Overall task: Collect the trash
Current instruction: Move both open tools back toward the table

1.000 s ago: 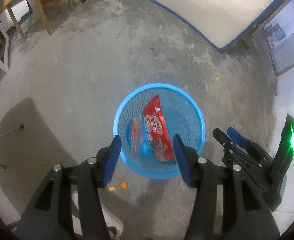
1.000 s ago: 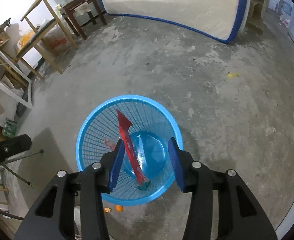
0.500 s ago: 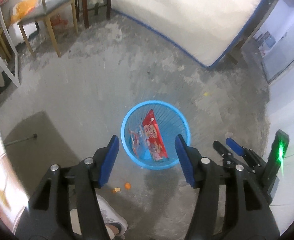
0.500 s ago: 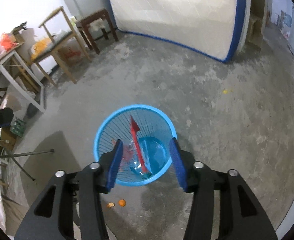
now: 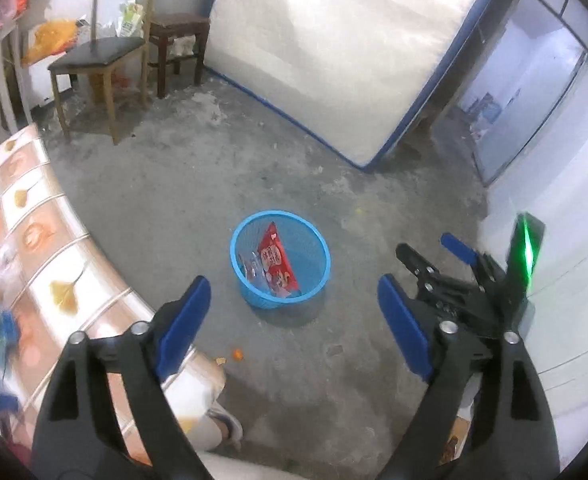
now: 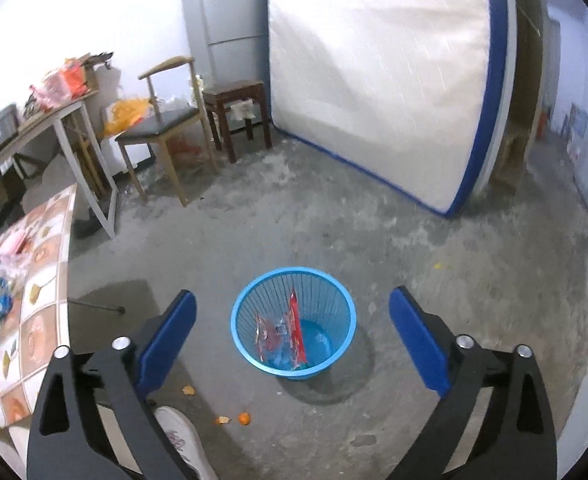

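Both grippers are hanging high above the floor, looking down at the blue basket (image 5: 280, 258). The left gripper (image 5: 294, 322) is spread wide and carrying nothing; the right gripper (image 6: 294, 338) is likewise spread wide and carrying nothing.

The basket is standing upright on the concrete, ahead of and below both sets of jaws, well apart from them. A red snack bag (image 5: 276, 258) is leaning inside it, long axis running up from the basket's bottom toward its far rim, with a clear wrapper (image 6: 268, 330) crumpled beside it.

Trash outside the basket: orange peel scraps (image 6: 234, 419) are lying on the floor on the near side of the basket, toward the person's shoe (image 6: 178, 436). A small yellow bit (image 6: 437, 266) is sitting on the far right side of the basket, well apart.

The tiled table (image 5: 42, 248) stands left of the basket, with blurred clutter on top. The left gripper is nearer to it, so that side probably reaches there next.
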`<move>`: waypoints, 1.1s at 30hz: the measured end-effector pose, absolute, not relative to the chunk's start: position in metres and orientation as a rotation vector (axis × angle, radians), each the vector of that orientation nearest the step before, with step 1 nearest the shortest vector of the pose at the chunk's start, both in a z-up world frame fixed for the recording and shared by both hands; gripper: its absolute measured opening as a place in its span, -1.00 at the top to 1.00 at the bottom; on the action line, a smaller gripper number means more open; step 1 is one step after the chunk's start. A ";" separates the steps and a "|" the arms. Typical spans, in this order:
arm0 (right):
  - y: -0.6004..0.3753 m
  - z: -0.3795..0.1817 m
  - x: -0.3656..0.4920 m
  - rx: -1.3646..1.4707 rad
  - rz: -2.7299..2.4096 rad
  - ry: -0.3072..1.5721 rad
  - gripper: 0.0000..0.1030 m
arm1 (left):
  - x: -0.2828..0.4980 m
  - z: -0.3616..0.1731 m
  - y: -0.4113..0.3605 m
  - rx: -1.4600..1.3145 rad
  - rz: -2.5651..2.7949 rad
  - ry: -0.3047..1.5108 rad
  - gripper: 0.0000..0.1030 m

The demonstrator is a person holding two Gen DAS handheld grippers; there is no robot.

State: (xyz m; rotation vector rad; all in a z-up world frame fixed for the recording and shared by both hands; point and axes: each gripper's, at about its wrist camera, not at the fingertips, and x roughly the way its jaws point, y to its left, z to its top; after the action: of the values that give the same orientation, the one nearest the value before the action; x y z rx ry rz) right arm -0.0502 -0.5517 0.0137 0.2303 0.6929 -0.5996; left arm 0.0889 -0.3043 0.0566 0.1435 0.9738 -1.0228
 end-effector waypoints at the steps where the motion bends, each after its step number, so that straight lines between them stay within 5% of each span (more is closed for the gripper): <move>1: -0.542 0.019 -0.048 0.204 -0.596 0.694 -0.87 | 0.086 0.060 -0.291 0.131 -1.016 0.951 -0.62; 16: -0.388 0.074 0.004 -0.074 -0.421 0.690 -0.87 | 0.068 0.069 -0.074 -0.088 -0.673 0.731 -0.78; 33: -0.248 0.107 0.063 -0.160 -0.174 0.637 -0.87 | 0.075 0.062 0.059 -0.275 -0.490 0.695 -0.83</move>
State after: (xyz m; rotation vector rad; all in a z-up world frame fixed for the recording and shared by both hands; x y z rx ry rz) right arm 0.0632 -0.2484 0.1071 -0.1595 0.6373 -0.1742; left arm 0.0746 0.0586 0.0624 -0.2749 0.6951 -0.4899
